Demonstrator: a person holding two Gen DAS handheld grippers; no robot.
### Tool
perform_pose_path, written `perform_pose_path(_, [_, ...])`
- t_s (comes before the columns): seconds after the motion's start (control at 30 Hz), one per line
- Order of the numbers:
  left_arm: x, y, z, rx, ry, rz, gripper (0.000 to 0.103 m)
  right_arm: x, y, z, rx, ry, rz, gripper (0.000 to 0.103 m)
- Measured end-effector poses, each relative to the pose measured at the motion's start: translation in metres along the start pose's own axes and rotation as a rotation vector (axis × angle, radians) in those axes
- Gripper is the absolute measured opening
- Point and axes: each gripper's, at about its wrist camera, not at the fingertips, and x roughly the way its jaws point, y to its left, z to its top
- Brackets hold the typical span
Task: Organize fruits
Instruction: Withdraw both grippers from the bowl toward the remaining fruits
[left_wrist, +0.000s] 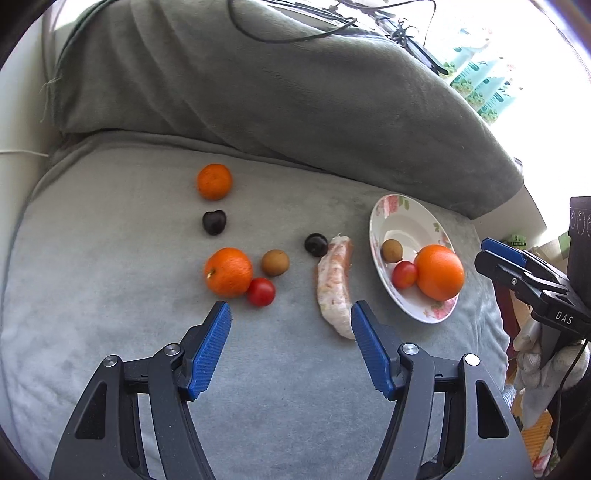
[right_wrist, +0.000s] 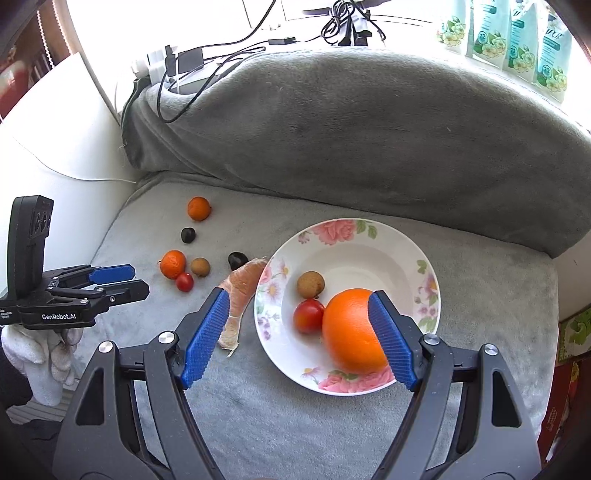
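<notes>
A flowered white plate (right_wrist: 347, 229) lies on the grey cushion and holds a large orange (right_wrist: 351, 328), a cherry tomato (right_wrist: 308, 315) and a brown longan (right_wrist: 311, 284). My right gripper (right_wrist: 299, 297) hovers open over the plate, its right finger in front of the orange, gripping nothing. Left of the plate (left_wrist: 391, 206) lie a pale carrot-like piece (left_wrist: 334, 288), two dark fruits (left_wrist: 316, 244) (left_wrist: 214, 222), a longan (left_wrist: 275, 262), a cherry tomato (left_wrist: 261, 291), an orange (left_wrist: 228, 272) and a small orange (left_wrist: 214, 181). My left gripper (left_wrist: 291, 314) stands open and empty, just short of the tomato.
A thick grey back cushion (left_wrist: 295, 103) rises behind the seat. Cables (right_wrist: 207, 62) and a power strip lie on the sill above it. The right gripper (left_wrist: 482, 253) shows at the left wrist view's right edge, held in a white-gloved hand (left_wrist: 535, 354). A white wall is at the left.
</notes>
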Motion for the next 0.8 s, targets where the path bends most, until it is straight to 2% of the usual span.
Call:
perform_pose_path(0.2, [0.000,0.018,-0.013,-0.057,0.005,0.021,0.067,0.012,0.011,0.012,-0.012,0.030,0.041,0.080])
perform_pose_path(0.47, [-0.002,0.032,-0.015,-0.111,-0.012,0.020,0.067,0.037,0.031,0.030,-0.060,0.079,0.098,0.079])
perform_pose_path(0.57, [-0.001,0.037,-0.014,-0.127,-0.017,0.021,0.067,0.050,0.040,0.036,-0.095,0.110,0.098,0.074])
perform_pose_path(0.63, [-0.002,0.042,-0.013,-0.141,-0.019,0.017,0.067,0.059,0.046,0.039,-0.118,0.133,0.098,0.065])
perform_pose_path(0.8, [-0.004,0.051,-0.014,-0.163,-0.023,0.003,0.065,0.079,0.057,0.045,-0.175,0.194,0.104,0.051])
